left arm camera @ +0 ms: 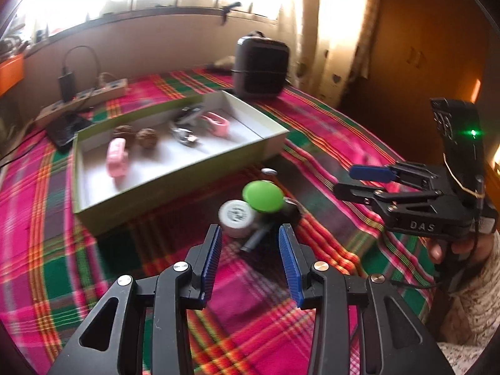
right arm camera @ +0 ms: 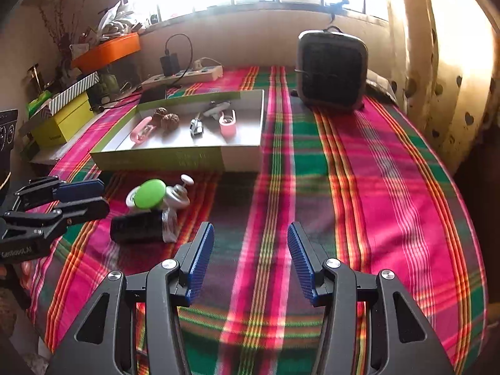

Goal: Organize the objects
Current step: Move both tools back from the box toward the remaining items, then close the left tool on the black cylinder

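black bottle [right arm camera: 142,227] lying sideways just in front of tray [right arm camera: 175,156] | tray's got pink clips [right arm camera: 227,126], walnuts [right arm camera: 170,121] | left claw [left arm camera: 250,234] wide, empty | right claw [right arm camera: 251,234] wide, empty

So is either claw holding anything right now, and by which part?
Nothing is held. The left claw and right claw are both open and empty; the green-lidded jar lies untouched on the cloth.

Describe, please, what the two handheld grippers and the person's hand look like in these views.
Both the left gripper and the right gripper are black linkage frames with silver pivot bolts and ribbed blue pads. The right one carries white "DAS" lettering and a green light; the left reads "GenRoboAI". The hand wears a speckled cream sleeve.
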The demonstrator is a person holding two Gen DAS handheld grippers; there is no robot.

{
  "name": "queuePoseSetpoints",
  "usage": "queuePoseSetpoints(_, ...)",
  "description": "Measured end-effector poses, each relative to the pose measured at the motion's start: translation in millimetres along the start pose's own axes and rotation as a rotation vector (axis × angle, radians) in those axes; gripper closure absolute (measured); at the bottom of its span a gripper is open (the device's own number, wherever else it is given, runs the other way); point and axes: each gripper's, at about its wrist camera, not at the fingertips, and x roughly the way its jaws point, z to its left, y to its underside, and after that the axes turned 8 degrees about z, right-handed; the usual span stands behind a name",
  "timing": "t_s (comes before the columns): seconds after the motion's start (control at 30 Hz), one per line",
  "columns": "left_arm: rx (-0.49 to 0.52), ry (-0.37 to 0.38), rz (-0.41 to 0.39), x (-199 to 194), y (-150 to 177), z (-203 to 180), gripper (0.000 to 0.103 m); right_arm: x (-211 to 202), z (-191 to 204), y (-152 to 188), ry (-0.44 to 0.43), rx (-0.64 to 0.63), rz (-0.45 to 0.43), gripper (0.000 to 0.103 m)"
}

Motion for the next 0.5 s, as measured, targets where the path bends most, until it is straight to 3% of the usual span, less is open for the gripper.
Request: queuePoseSetpoints(0.5, 0.051, 0.035, 0.042, 17, -1, -19, 0.067, 3, -13, 6, -0.044, 0.049, 0.008, 0.053)
